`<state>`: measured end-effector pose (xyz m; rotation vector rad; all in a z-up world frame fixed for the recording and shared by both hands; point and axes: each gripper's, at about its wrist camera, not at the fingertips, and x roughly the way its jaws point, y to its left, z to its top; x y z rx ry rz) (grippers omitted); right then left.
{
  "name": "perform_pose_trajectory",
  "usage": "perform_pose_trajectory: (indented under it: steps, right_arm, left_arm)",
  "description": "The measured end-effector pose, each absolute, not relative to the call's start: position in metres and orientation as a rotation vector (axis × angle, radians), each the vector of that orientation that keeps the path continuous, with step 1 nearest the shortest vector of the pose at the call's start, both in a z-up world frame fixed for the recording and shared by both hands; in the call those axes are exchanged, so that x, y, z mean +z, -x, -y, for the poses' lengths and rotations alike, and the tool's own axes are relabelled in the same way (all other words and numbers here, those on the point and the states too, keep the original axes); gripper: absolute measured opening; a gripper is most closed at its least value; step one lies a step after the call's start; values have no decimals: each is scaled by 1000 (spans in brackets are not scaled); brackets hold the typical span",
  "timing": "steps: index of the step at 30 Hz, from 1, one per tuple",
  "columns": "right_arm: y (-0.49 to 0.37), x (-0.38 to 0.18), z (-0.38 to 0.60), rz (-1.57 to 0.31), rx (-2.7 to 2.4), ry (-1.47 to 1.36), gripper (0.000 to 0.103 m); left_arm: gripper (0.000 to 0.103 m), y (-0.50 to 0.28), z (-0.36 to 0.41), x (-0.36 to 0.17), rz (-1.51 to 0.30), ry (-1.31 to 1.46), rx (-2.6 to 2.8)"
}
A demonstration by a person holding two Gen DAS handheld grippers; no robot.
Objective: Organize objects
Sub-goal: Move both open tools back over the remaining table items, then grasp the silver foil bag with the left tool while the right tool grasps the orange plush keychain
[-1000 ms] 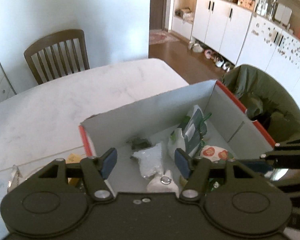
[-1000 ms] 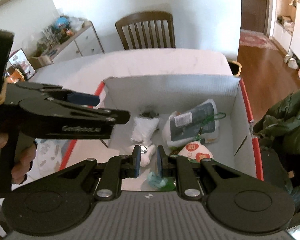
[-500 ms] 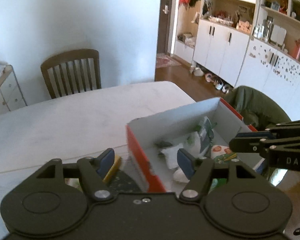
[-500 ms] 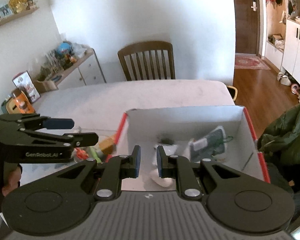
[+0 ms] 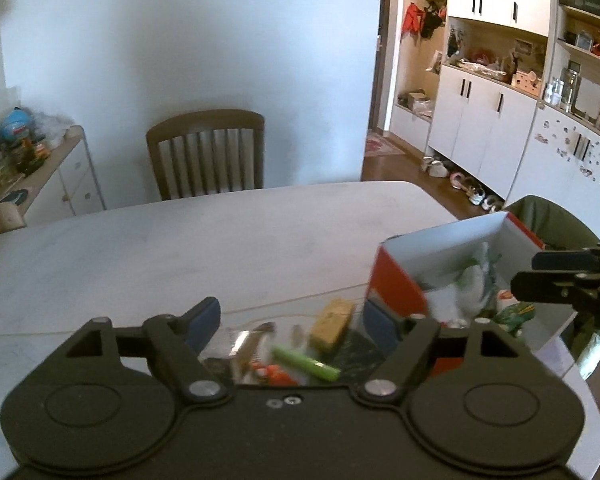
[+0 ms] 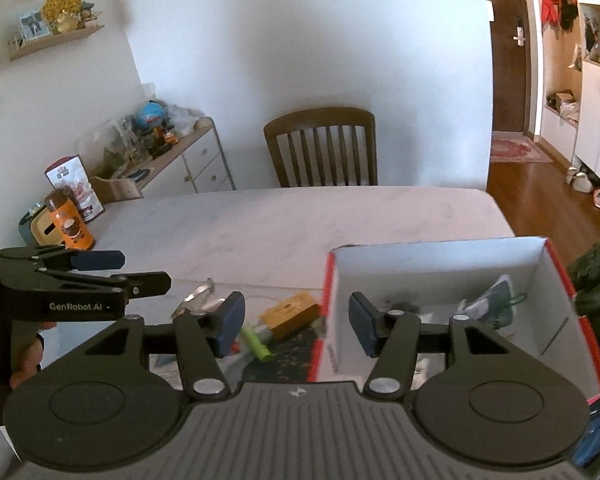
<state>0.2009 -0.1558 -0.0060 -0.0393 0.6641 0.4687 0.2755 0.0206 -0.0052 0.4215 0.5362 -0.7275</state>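
From the left wrist camera, the left gripper is spread wide with nothing between its fingers. It sits over the near edge of the white table. Just past its fingers lie a green stick, a yellow block and a small orange thing. The red and white box stands to the right, with soft toys and bags inside it. A brown chair is on the far side.

From the right wrist camera, the right gripper is spread wide too and holds nothing. The yellow block and green stick lie between its fingers, a bit farther off. The box is to the right, past the right finger. The left gripper reaches in from the left, held by a hand.
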Motion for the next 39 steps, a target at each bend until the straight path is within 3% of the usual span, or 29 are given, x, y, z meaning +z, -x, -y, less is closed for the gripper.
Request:
perform_pose_trajectory:
  steps: [10,39]
  right_arm:
    - [-194,-27,104,-708,466,62,67]
    - [-247,-143,-9,-877,513,245,67]
  left_arm:
    - [102,-307,-51,-10,-517,-436,-735]
    - [102,-436,-22,-110,-811,-544,-792]
